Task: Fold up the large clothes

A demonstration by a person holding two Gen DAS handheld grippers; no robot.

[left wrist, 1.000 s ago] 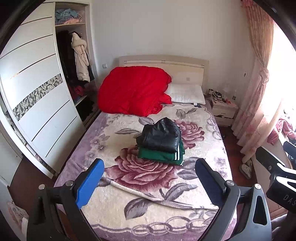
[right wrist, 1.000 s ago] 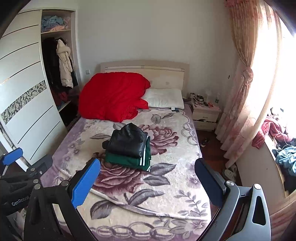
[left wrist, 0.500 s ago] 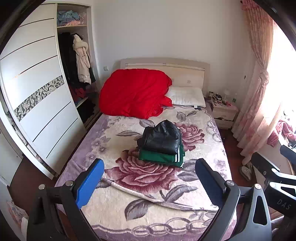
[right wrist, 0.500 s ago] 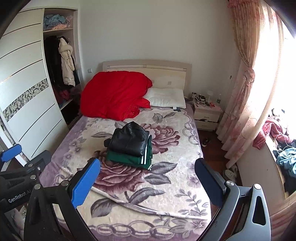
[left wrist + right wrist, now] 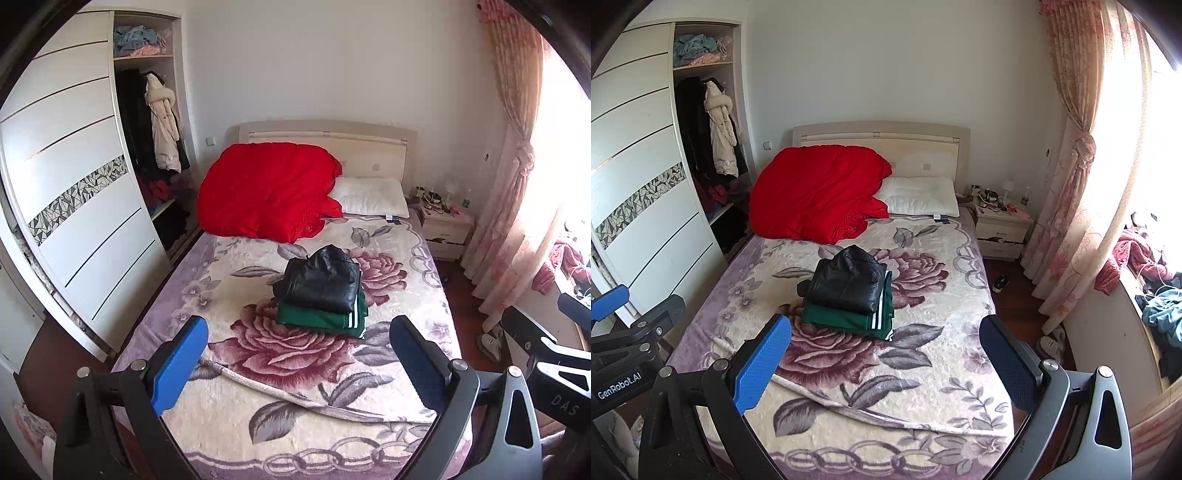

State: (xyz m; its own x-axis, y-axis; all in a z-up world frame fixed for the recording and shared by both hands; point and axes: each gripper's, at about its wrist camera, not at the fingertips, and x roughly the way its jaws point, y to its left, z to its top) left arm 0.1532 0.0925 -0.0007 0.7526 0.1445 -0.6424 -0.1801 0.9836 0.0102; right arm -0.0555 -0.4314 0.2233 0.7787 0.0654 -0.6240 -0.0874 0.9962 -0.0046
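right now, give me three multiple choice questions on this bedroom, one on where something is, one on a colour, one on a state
1. Where does the black jacket lie?
A. on top of the folded green garment
B. on the white pillow
C. on the floor

2. What colour is the bunched quilt by the headboard?
A. blue
B. red
C. grey

3. How do the left claw and right claw stand?
A. both shut on cloth
B. one open, one shut
C. both open and empty

Answers:
1 A, the jacket sits folded on the green garment mid-bed.
2 B, the quilt beside the white pillow is bright red.
3 C, each view shows its blue pads wide apart with nothing between them.
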